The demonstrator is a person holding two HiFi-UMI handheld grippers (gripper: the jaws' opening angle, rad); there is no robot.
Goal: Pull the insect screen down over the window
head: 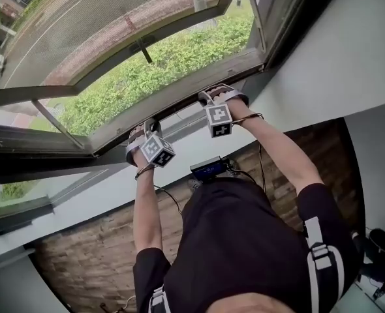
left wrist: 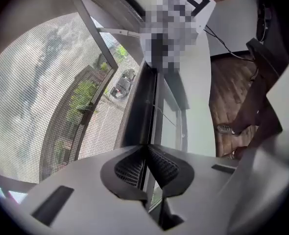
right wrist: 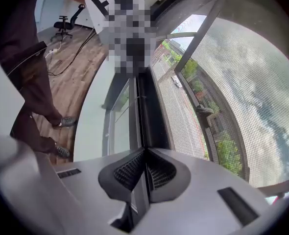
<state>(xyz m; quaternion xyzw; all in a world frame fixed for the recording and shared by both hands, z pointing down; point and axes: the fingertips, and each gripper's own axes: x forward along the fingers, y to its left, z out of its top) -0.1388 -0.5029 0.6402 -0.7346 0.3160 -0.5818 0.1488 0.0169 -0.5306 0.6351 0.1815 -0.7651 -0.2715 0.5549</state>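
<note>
Now | left tongs (left wrist: 147, 150) and right tongs (right wrist: 144, 152), at 2 o'clock from it, both squeezed tight on screen bar (head: 179, 95) | I hold two spots so it comes down even.

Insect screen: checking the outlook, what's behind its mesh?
Through the mesh: cloudy sky, trees, a street, the open window's frame. The dark bottom bar hides what's behind it.
</note>
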